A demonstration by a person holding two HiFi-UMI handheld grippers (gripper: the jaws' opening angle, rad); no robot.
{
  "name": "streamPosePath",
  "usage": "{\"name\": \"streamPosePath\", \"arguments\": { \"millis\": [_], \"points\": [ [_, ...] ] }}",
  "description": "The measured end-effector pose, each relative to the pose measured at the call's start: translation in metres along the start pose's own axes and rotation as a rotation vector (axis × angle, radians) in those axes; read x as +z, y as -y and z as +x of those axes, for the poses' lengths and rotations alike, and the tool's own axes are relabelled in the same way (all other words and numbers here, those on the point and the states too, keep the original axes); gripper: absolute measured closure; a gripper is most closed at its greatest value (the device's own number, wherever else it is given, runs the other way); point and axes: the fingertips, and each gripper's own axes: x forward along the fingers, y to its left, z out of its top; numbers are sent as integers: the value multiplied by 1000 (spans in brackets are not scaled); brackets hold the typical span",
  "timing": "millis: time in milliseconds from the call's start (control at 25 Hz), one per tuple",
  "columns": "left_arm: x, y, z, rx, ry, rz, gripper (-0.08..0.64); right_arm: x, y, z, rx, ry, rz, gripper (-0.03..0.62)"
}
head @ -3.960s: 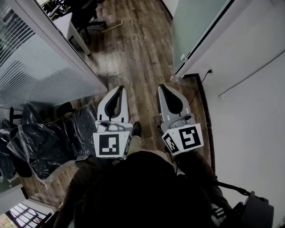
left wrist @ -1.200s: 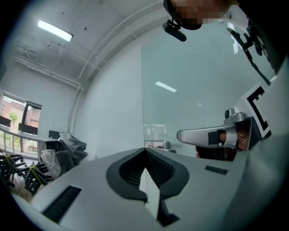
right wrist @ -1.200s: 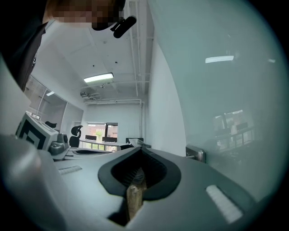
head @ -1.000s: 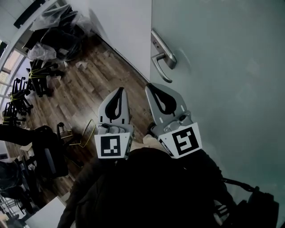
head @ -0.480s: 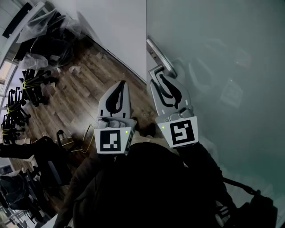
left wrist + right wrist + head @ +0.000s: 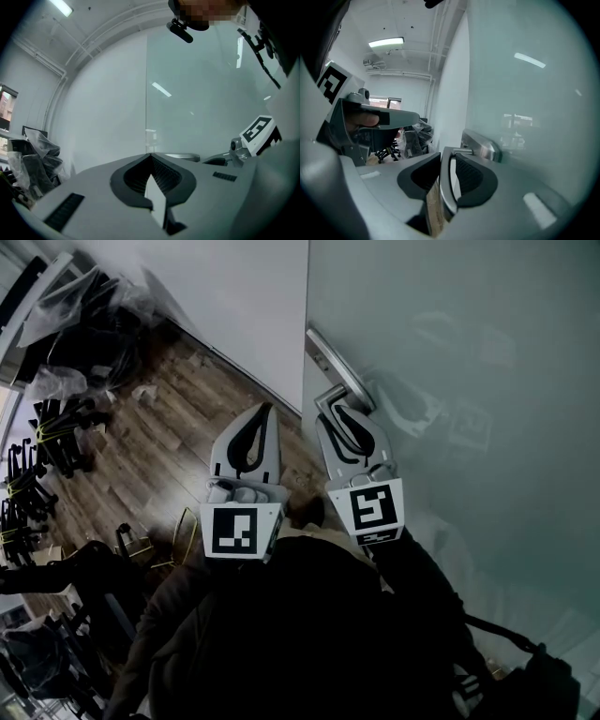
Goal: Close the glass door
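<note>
The frosted glass door [image 6: 450, 352] fills the right of the head view, its free edge beside a white wall. A metal lever handle [image 6: 330, 371] sits near that edge. My right gripper [image 6: 345, 414] is at the handle, with the lever [image 6: 446, 187] running between its jaws, which are shut on it. In the right gripper view the handle's base [image 6: 482, 145] shows just beyond the tips. My left gripper [image 6: 265, 410] hangs beside it to the left, off the door, shut and empty; its tips [image 6: 150, 155] meet in front of the glass [image 6: 201, 103].
A white wall [image 6: 234, 296] meets the door's edge on the left. Below lies a wooden floor [image 6: 159, 437]. Plastic-wrapped chairs [image 6: 84, 324] are piled in the far left corner, with more chair frames [image 6: 47, 427] along the left side.
The person has turned from the corridor to face the door. My right gripper moved up to the handle and its jaws now sit around the lever. The left gripper stayed alongside.
</note>
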Motion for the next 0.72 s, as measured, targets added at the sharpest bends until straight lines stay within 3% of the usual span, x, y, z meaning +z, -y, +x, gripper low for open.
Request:
{"name": "streamPosePath", "arguments": {
  "millis": [360, 720],
  "points": [
    [-14, 3, -23, 48, 2, -19, 563, -6, -7, -3, 59, -48, 57, 525],
    [-21, -17, -92, 139, 9, -50, 563, -4, -53, -13, 112, -51, 59, 525]
  ]
}}
